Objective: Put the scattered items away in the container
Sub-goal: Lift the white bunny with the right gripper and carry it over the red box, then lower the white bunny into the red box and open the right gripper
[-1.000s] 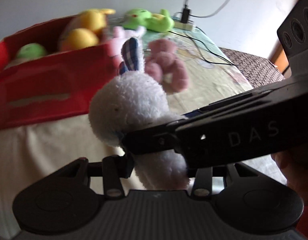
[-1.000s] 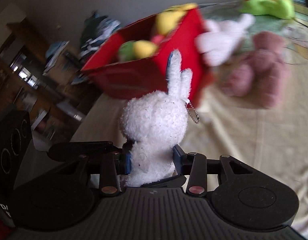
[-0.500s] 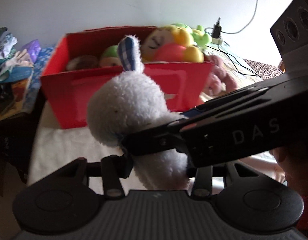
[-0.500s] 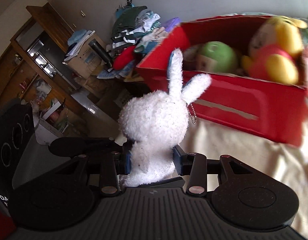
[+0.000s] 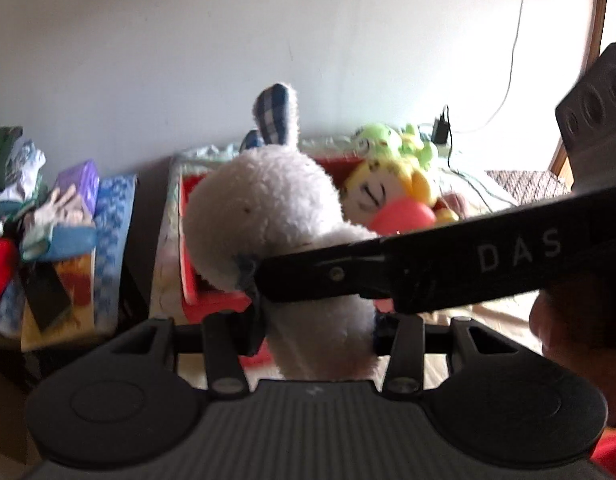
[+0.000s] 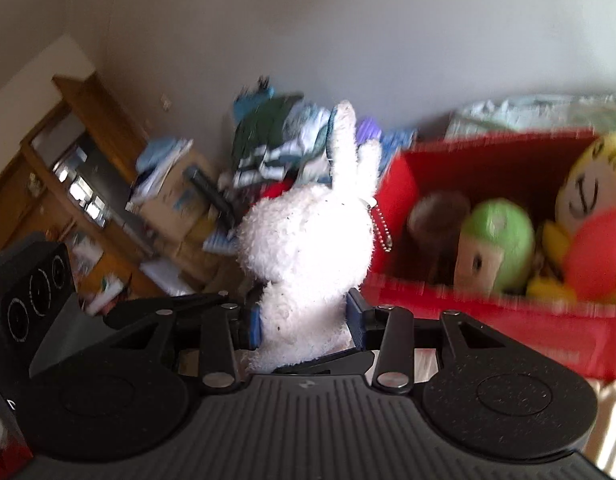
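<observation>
Both grippers pinch one white toy rabbit (image 5: 268, 216) above the red box (image 6: 488, 300): left gripper (image 5: 316, 332) at its body, right gripper (image 6: 304, 324) likewise. Only the right view shows a green toy (image 6: 496, 244) inside, beside a yellow doll (image 6: 588, 200).

White plush rabbit (image 5: 264, 216) clamped in left gripper (image 5: 316, 332), red box (image 5: 192, 240) behind

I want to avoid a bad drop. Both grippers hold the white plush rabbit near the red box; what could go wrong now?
1. The left gripper and right gripper both clamp the white plush rabbit; uneven release could make it snag or swing.
2. The red fabric box already holds plush toys, so the rabbit may land on them and roll out.
</observation>
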Available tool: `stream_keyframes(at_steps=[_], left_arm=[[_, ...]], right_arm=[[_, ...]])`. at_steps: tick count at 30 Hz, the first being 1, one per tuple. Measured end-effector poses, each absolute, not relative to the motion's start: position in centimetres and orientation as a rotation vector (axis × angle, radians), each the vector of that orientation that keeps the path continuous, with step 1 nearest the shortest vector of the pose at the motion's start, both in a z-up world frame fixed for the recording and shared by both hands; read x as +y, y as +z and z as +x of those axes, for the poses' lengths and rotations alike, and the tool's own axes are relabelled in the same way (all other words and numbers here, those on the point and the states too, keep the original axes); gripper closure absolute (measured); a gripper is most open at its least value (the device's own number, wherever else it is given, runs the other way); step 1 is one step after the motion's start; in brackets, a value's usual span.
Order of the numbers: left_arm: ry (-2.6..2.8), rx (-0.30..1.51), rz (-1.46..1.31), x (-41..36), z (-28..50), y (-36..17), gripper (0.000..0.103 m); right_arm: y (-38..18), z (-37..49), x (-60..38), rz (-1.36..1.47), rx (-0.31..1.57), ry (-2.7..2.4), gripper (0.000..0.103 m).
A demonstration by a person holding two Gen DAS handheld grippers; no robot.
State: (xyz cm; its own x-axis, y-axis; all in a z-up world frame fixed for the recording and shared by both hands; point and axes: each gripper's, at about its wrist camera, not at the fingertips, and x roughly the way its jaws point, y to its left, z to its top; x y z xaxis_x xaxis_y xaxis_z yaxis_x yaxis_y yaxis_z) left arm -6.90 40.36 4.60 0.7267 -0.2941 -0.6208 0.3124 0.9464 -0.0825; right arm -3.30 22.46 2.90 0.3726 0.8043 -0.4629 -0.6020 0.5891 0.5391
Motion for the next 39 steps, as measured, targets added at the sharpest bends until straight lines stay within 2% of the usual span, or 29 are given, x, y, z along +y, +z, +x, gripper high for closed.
stream_keyframes(at_steps=[6,15,26,39], left_arm=[[-0.339,0.710,0.000,41.2,-1.4,3.9,0.057],[-0.301,0.859,-0.040,41.1,4.1,-0.1,0.057],[-0.281,0.882,0.054,40.5,3.8,-0.6,0.053],[-0.226,0.904,0.039,40.7,3.5,-0.4,0.050]], right_arm=[[2.2,0.5,23.4,0.337,0.732,0.851,0.060],[-1.9,5.6,23.8,0.449,0.879,0.745,0.060],[-3.8,7.1,24.9,0.365,1.024,0.675,0.060],[-4.1,7.3,25.4,0.333,1.068,0.729,0.057]])
